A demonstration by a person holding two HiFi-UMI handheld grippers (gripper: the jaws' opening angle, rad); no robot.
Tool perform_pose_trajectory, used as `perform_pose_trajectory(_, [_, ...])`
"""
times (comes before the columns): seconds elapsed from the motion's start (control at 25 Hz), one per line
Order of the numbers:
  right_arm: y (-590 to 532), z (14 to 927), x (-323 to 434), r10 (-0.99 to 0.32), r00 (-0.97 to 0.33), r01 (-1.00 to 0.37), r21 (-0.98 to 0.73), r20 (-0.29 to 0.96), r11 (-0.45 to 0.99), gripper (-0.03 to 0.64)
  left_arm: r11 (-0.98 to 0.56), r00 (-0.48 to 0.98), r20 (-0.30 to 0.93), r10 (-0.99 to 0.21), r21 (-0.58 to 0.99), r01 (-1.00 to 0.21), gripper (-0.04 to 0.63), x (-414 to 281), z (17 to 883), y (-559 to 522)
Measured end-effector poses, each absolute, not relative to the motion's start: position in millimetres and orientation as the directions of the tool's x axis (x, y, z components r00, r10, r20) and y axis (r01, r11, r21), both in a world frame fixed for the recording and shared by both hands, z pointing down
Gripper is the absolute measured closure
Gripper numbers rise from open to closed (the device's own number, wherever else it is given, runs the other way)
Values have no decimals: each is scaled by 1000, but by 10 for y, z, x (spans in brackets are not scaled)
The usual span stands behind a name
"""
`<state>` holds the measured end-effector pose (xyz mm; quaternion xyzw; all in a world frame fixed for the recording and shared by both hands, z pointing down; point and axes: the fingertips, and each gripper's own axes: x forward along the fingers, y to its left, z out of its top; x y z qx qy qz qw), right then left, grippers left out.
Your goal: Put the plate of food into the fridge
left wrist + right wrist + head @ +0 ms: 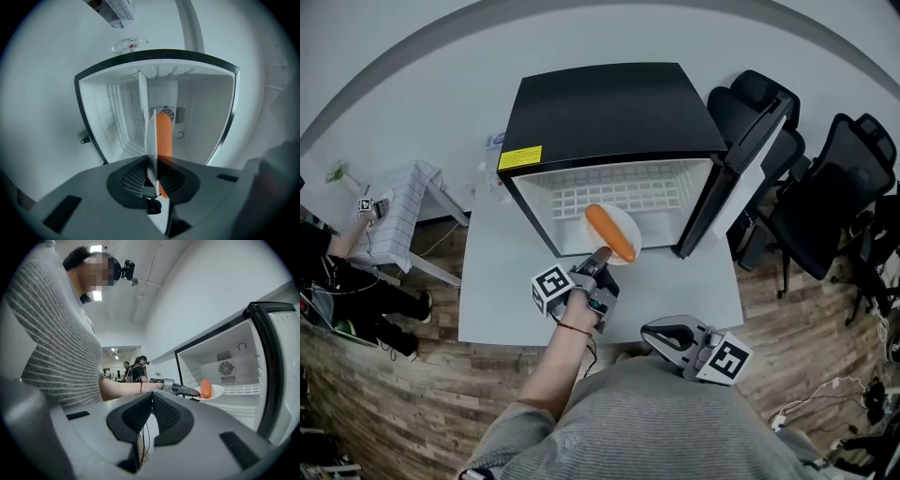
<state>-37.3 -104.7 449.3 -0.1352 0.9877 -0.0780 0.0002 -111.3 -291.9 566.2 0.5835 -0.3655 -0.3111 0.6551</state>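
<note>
Plate (626,223) w/ sausage (610,232): prob. stiff, light, breakable; sausage may roll, so keep level. Left tool (600,257) pinches its near rim; right tool (661,334) closed, empty.

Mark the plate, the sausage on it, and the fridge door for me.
plate (625,222), head view, bare white rim right of the sausage.
sausage (609,232), head view, middle of its length.
fridge door (748,176), head view, white inner face.

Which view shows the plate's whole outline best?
The head view: the plate is seen from above, round, with the sausage across it, at the fridge's opening. The left gripper view shows it only edge-on, close up; the right gripper view shows it small, from the side.
</note>
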Motion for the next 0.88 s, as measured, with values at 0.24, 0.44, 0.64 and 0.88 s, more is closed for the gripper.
perform_pose_trajectory(0.24, [-1109, 4506, -359, -283, -959, -283, -159, 25, 946, 603, 140, 521, 136, -843, 990, -31, 541, -1202, 5727, -3188])
perform_pose_trajectory(0.44, [-1143, 4509, -367, -287, -958, -287, -160, 24, 944, 603, 158, 512, 159, -844, 986, -45, 541, -1218, 5804, -3355])
perform_pose_trajectory(0.64, [-1174, 4514, -366, -296, -955, -296, -165, 24, 941, 603, 177, 507, 177, -843, 983, -48, 541, -1190, 5874, -3494])
perform_pose_trajectory(0.88, [-1224, 4546, -356, -301, -953, -302, -176, 34, 937, 603, 185, 499, 183, -847, 982, -46, 543, -1144, 5930, -3661])
